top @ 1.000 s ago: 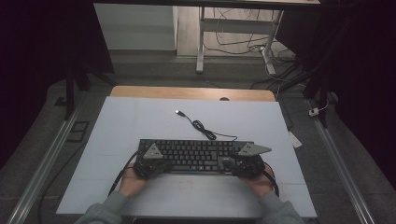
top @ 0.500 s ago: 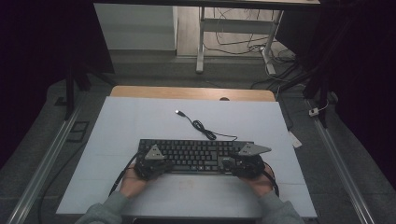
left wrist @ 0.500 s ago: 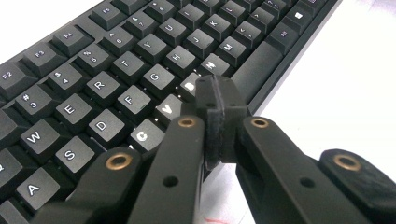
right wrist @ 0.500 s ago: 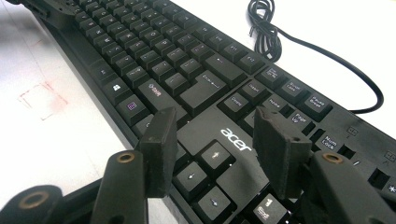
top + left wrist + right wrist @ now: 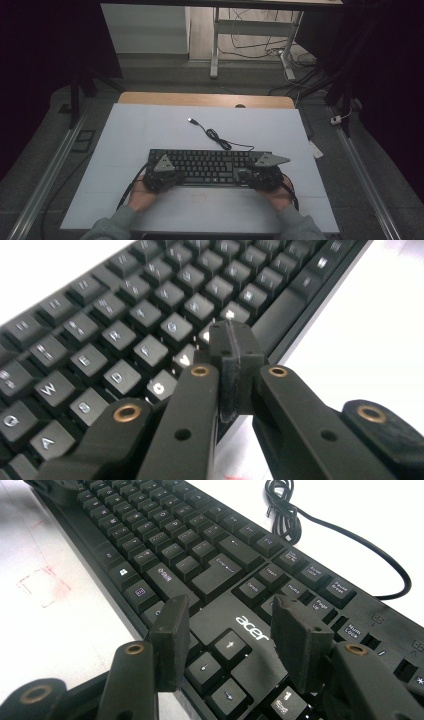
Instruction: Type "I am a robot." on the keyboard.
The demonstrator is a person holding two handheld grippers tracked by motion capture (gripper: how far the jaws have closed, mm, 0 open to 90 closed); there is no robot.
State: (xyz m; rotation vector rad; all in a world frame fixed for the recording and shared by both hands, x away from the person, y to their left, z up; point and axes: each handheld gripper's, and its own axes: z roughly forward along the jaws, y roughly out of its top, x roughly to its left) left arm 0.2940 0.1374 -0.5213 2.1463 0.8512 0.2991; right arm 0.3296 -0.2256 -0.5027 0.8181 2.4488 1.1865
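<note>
A black keyboard lies across the near part of the white table top; its cable coils away to a loose USB plug. My left gripper is over the keyboard's left end. In the left gripper view its jaws are pressed together, and the left gripper tip is down among the bottom letter keys with nothing held. My right gripper hangs over the right end. There the right gripper stands open, straddling the arrow keys below the logo.
A faint red square mark sits on the table in front of the keyboard. A wooden edge runs along the back of the table. Metal rails flank both sides. Desk legs and floor cables lie beyond.
</note>
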